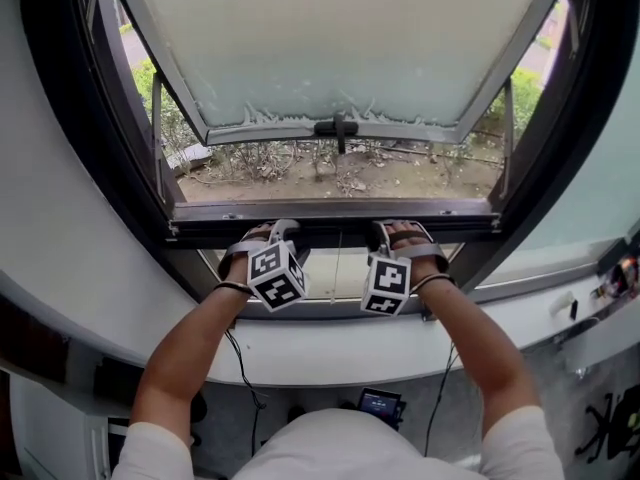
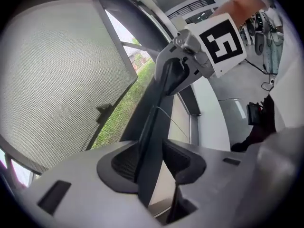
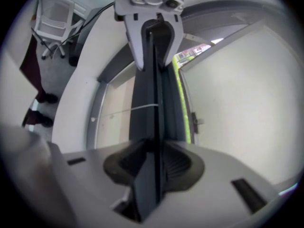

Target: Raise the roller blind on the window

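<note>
Jaws of the left gripper (image 1: 273, 230) are seen parted about the dark bar (image 1: 330, 233) of the roller blind (image 1: 325, 270). In the left gripper view one pad is laid against the bar, while a slit of pale cloth is shown between the bar and the other pad, so the bar is straddled but not pinched. Jaws of the right gripper (image 1: 392, 230) are clenched on the same bar, which is met by a ribbed pad on either side in the right gripper view (the bar is seen there edge-on, as a thin dark blade).

The bar is set level across the window (image 1: 90, 138), low in the opening, with its long axis run from side to side between the dark uprights of the frame. Both grippers are placed on its middle stretch, near each other but apart, and are pointed away from the person.

Between the bar and the white sill (image 1: 330, 353) a band of the blind's pale cloth is stretched. A thin cord (image 1: 338, 278) is hung in front of it, between the two grippers.

Beyond the bar the sash (image 1: 340, 38) with its frosted pane is swung outward, and a dark handle (image 1: 338, 128) is fixed at the middle of its lower edge. Bare earth and shrubs (image 1: 330, 168) are seen beneath it.
</note>
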A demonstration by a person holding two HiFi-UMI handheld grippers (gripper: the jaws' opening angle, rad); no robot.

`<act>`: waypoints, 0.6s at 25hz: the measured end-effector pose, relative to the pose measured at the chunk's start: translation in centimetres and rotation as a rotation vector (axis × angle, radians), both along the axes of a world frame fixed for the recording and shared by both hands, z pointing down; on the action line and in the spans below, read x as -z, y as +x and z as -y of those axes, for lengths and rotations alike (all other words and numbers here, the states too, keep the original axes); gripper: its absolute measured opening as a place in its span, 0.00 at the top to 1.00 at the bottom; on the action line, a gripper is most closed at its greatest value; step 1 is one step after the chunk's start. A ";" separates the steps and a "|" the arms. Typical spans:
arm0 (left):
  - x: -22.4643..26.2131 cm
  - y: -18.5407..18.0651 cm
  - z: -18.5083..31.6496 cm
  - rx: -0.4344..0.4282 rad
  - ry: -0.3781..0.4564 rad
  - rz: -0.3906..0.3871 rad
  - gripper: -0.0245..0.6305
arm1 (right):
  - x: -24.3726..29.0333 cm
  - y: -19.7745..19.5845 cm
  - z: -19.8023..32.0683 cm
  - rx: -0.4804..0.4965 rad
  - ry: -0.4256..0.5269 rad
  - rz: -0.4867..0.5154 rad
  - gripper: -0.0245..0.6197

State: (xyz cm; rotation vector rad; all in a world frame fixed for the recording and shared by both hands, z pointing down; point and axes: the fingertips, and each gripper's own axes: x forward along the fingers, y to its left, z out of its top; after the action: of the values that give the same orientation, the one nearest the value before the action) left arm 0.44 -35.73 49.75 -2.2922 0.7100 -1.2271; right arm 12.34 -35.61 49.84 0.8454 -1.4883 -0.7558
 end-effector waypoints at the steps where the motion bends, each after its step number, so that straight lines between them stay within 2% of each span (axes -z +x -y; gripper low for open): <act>1: 0.0 -0.1 0.0 0.002 -0.010 0.007 0.72 | 0.0 0.0 0.0 0.002 0.011 -0.009 0.79; 3: 0.1 -0.1 0.1 0.000 -0.009 0.043 0.73 | -0.1 0.0 0.1 -0.004 0.022 -0.008 0.79; 6: -0.1 -0.1 0.2 0.000 0.043 0.102 0.74 | -0.1 -0.1 0.1 -0.019 0.020 0.008 0.79; 8: -0.2 -0.2 0.4 0.009 0.069 0.114 0.76 | -0.2 -0.1 0.1 -0.022 0.023 0.014 0.79; 12: -0.2 -0.1 0.3 0.026 0.060 0.110 0.78 | -0.4 0.0 0.0 -0.031 0.036 0.019 0.79; 15: -0.4 0.0 0.2 0.022 0.064 0.136 0.78 | -0.5 0.1 -0.2 -0.040 0.037 0.034 0.79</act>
State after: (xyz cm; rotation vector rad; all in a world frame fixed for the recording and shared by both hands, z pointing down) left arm 0.44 -35.97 50.11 -2.1319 0.7157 -1.3368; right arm 12.40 -35.44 50.37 0.9177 -1.4868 -0.7449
